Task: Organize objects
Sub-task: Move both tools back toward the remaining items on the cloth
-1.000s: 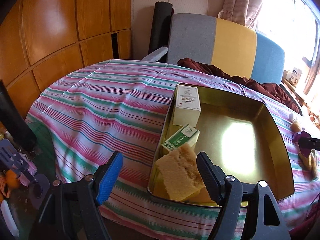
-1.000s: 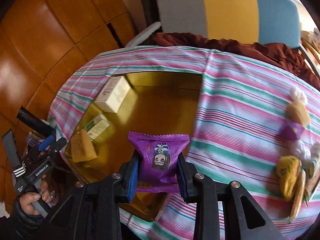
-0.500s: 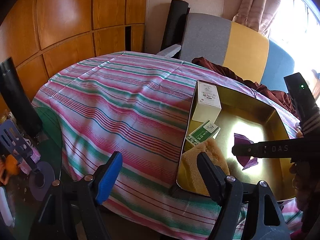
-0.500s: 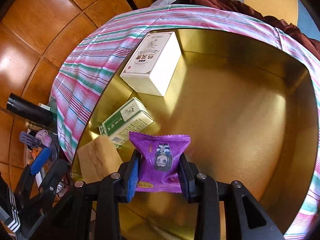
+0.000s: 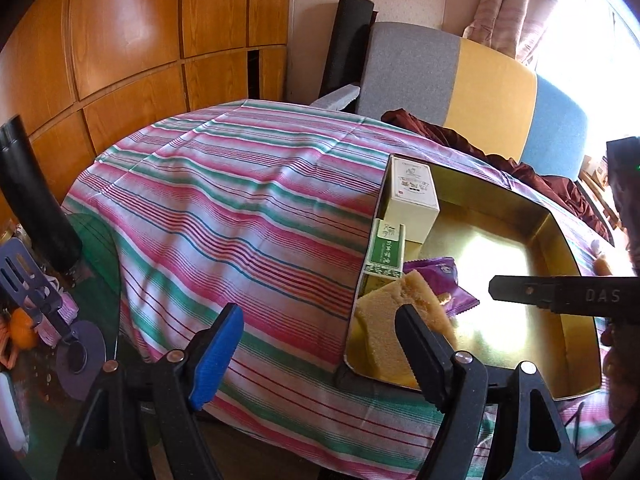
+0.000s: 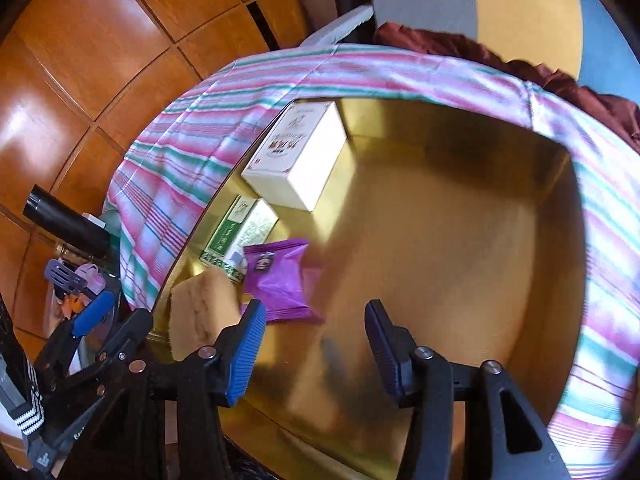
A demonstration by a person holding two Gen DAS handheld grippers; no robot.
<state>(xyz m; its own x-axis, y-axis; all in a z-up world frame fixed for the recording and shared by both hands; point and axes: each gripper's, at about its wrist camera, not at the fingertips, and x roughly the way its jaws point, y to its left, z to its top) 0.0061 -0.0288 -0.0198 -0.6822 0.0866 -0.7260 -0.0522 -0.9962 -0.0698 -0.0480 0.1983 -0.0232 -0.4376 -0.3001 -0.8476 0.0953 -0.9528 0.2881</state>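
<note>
The left gripper point(image 5: 318, 350) hovers at the counter's near edge, jaws apart and empty above the striped cloth point(image 5: 248, 216). In the gold tray point(image 6: 460, 240), along its left wall, sit a white box point(image 6: 298, 156), a green box point(image 6: 240, 232) and a tan sponge point(image 6: 202, 306). The purple packet point(image 6: 280, 280) lies on the tray floor beside them. The right gripper point(image 6: 316, 344) has just been opening its jaws; nothing is between them.

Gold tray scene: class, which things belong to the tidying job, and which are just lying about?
Job:
tray
white box
green box
purple packet
sponge
right gripper

Lying about:
chair
maroon cloth
spatula
black cylinder
</note>
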